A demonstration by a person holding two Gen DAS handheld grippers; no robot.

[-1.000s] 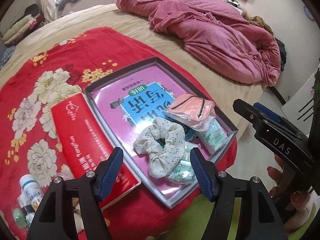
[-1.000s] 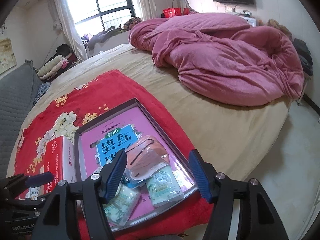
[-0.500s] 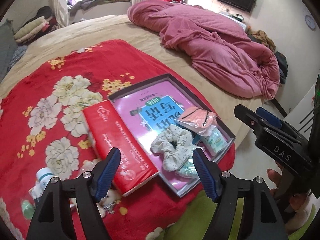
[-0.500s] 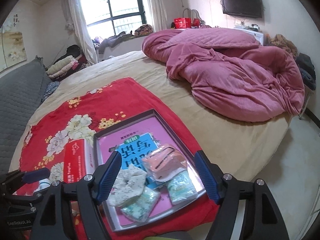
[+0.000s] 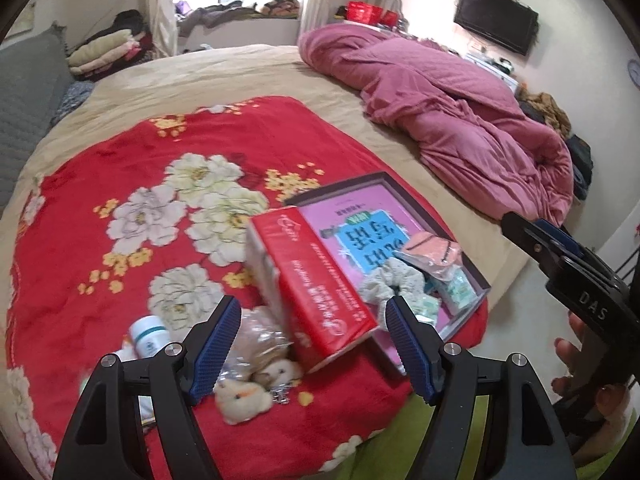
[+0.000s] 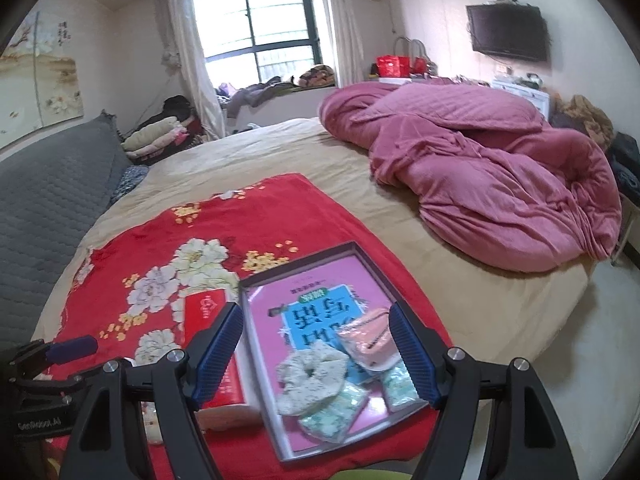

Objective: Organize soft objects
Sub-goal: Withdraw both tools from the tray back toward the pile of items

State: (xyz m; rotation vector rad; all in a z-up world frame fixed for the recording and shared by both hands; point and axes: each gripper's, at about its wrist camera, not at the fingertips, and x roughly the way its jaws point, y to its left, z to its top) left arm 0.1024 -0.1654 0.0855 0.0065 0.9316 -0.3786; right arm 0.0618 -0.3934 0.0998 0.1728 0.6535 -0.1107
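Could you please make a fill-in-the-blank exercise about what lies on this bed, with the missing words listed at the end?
1. The floral scrunchie lies inside the shallow ____.
2. The red box stands on a red blanket printed with ____.
3. The crumpled quilt at the far side of the bed is ____ in colour.
4. The left gripper holds ____ between its pads.

Missing words: tray; flowers; pink; nothing

— What room is this?
— A bedroom: daylight through a curtained window (image 6: 256, 36), pale walls, a television (image 6: 508, 32) mounted at right.
— And the furniture?
— A wide bed (image 6: 280, 152), a pink quilt (image 6: 480, 160) heaped on it.
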